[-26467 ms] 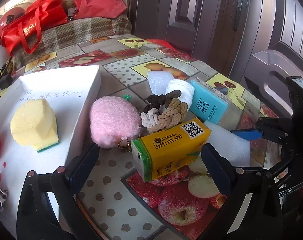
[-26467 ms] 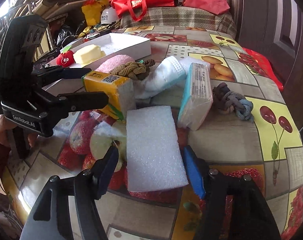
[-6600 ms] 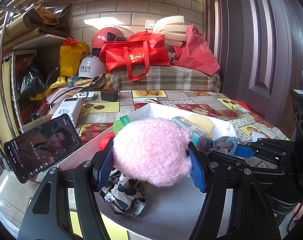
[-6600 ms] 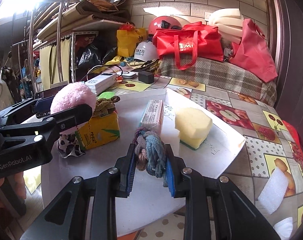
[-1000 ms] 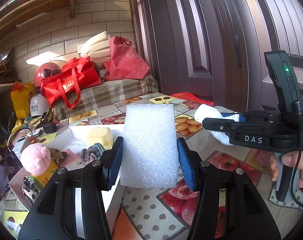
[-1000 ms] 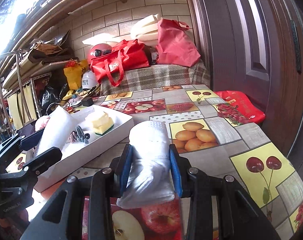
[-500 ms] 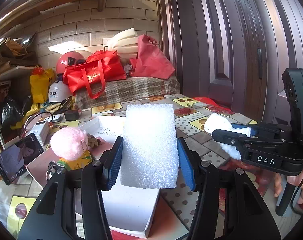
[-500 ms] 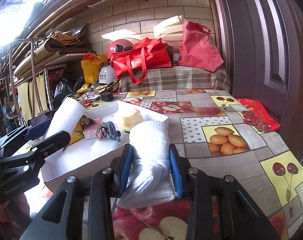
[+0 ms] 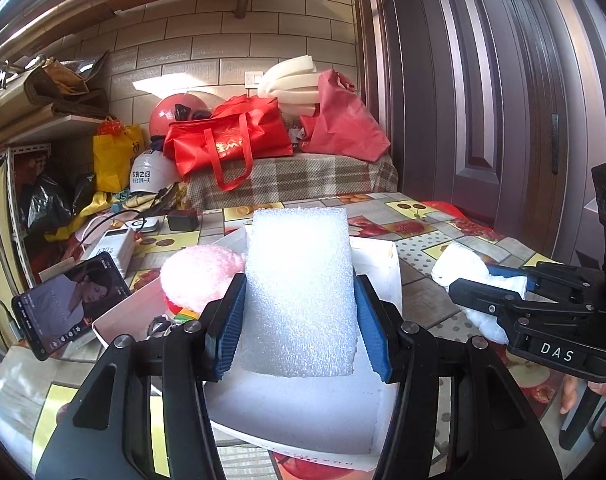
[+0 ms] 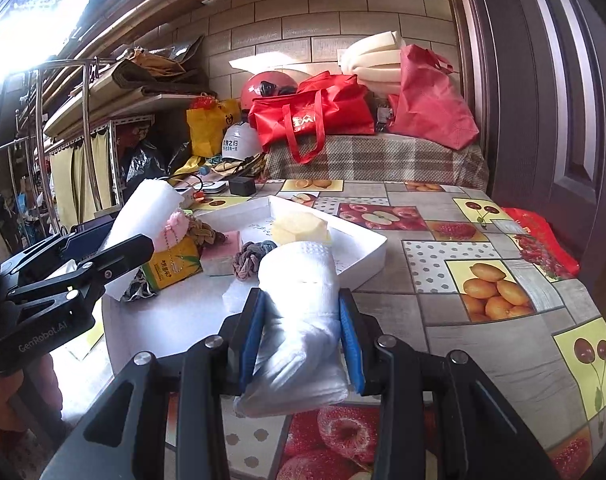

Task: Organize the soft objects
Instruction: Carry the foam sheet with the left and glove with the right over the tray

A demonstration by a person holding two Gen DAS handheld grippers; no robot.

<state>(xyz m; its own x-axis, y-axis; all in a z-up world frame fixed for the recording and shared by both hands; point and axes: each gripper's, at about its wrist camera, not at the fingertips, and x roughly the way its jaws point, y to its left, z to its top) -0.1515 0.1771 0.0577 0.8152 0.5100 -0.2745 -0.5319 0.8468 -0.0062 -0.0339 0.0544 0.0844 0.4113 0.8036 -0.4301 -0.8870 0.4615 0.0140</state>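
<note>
Left gripper (image 9: pixel 299 322) clamps foam block (image 9: pixel 301 292) upright; right gripper (image 10: pixel 301 332) squeezes white towel roll (image 10: pixel 299 312), both over white tray's (image 10: pixel 367 258) near end for drop-in.

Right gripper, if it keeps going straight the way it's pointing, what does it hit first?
Probably the white tray: the right gripper, shut on the white rolled cloth, points slightly downward over the near rim. The grey-blue rope knot and yellow sponge lie beyond; depth is uncertain.

Rough-celled white foam block (image 9: pixel 301 292), fluffy pink plush ball (image 9: pixel 201 276), matt white cardboard tray (image 10: pixel 367 258), glossy fruit-print tablecloth (image 10: pixel 483 280)
</note>
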